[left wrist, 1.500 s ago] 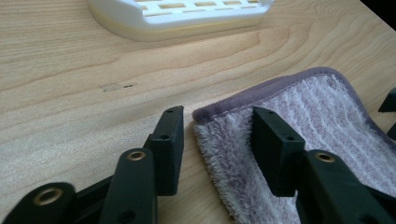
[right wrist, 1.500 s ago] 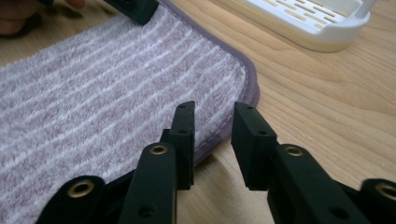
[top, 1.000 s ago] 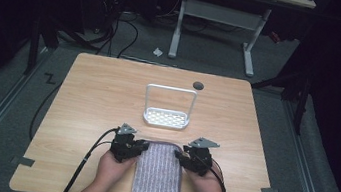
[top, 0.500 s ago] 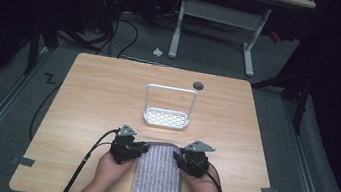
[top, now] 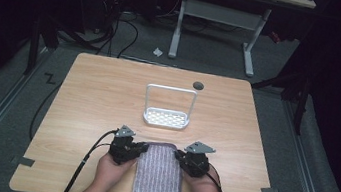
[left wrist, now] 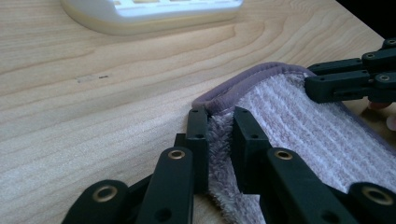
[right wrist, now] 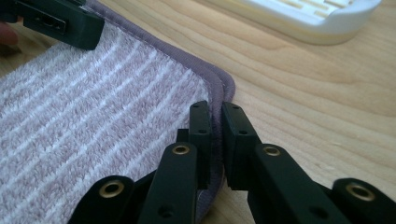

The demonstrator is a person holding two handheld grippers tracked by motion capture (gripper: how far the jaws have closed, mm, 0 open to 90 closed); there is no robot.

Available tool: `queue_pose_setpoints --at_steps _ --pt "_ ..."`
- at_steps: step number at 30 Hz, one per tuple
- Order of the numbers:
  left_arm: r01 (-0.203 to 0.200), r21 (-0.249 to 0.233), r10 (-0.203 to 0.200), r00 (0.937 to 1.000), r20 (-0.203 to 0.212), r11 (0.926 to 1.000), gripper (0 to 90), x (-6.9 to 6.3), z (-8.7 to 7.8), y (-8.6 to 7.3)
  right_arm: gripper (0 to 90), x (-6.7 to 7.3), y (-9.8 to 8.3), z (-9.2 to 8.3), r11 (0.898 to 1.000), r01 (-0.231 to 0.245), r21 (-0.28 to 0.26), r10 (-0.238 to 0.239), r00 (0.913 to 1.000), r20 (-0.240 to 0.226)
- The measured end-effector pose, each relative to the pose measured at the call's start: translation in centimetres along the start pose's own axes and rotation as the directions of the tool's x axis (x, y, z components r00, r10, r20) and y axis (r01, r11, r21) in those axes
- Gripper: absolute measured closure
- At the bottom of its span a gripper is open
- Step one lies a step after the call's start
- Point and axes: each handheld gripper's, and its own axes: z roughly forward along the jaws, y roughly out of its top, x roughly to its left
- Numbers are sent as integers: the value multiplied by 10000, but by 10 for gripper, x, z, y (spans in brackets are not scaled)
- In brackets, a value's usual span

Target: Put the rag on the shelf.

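The striped lilac towel (top: 159, 177) lies flat on the bench (top: 98, 96), its far corners between the two tools. The left hand-held gripper (left wrist: 219, 128) has just been closing on the towel's left corner; the right hand-held gripper (right wrist: 215, 123) is clamped on the right hem. Beyond them stands a white rack (top: 166, 118).

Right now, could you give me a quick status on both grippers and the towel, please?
Left gripper closing on towel far-left corner. Right gripper shut on far-right edge. Towel flat, hanging over near table edge. White rack beyond, clear of it.
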Motion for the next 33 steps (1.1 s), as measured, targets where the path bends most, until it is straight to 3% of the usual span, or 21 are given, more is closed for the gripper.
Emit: queue_pose_setpoints --at_steps 5,9,18,22,26,33 --pt "-183 -285 176 9996 -218 9994 798 -2 -2 1 842 1 1 -4 9994 46 -346 -43 9999 93" --pt "-138 -581 131 9998 -120 9982 819 -6 -5 5 841 -2 4 -10 9973 -137 -724 140 9999 32" --pt "-637 -1293 576 9971 -503 9896 823 -18 -11 23 840 -6 15 -24 9910 0 -1341 10 10000 76" --pt "-936 -1780 852 9949 -543 9796 824 -26 -14 30 839 -12 22 -34 9874 94 -1581 -65 9998 188" --pt "-933 -2025 834 9949 -568 9748 825 -29 -14 34 839 -16 26 -37 9839 61 -1787 -16 9997 248" --pt "-1135 -2560 1002 9929 -645 9600 825 -33 -23 49 840 -19 41 -47 9683 129 -2494 -8 9988 486"
